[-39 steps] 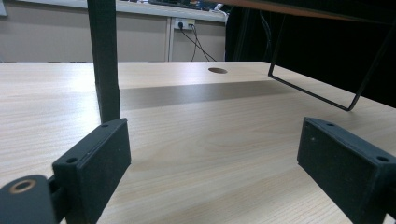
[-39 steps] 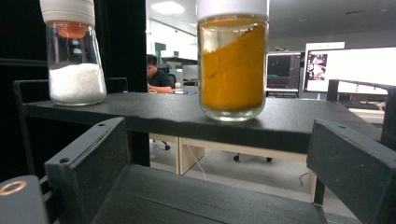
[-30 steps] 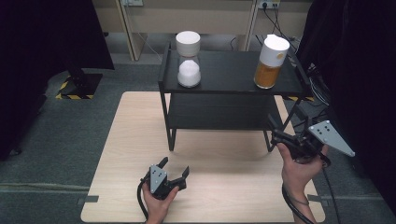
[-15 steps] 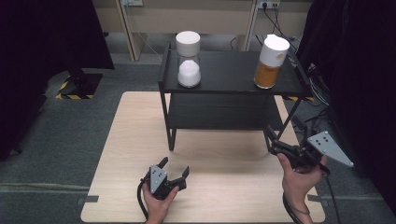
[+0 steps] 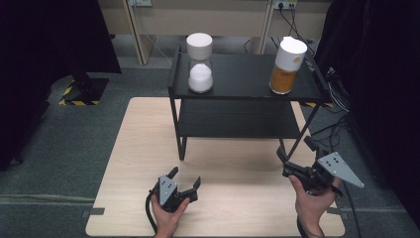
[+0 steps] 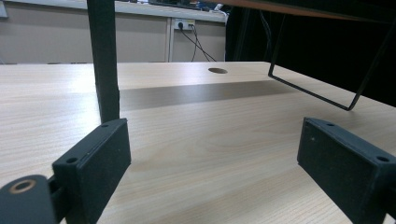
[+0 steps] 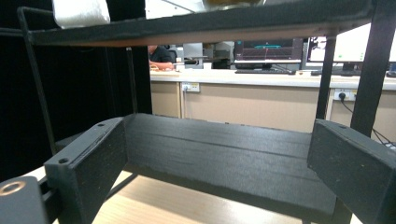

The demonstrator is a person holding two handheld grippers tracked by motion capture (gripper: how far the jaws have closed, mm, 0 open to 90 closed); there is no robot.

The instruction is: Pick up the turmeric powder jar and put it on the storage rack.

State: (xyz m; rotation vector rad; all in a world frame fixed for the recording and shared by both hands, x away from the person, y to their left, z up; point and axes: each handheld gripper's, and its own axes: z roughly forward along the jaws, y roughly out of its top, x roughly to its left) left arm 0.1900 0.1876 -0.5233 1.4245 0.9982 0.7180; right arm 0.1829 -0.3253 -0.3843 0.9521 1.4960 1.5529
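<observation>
A black two-level shelf [image 5: 242,74] stands on the light wooden table [image 5: 143,148]. On its top left is a clear jar of white powder [image 5: 199,62] with a white lid; on the top right is a jar of orange contents [image 5: 287,64] with a white lid. My left gripper [image 5: 184,176] rests low near the table's front edge, open and holding nothing [image 6: 215,140], facing a shelf leg [image 6: 103,60]. My right gripper [image 5: 295,149] hovers at the shelf's front right corner, open and holding nothing [image 7: 219,144], and looks at the lower shelf board [image 7: 224,154].
Dark curtains hang at both sides. Cables [image 5: 337,94] lie on the floor to the right of the shelf. A stand base with yellow-black tape [image 5: 81,91] sits on the floor at the left. A round hole [image 6: 217,70] pierces the tabletop behind the shelf.
My right gripper has sunk and drawn a little toward the table's near edge, jaws still open. The left gripper has kept still.
</observation>
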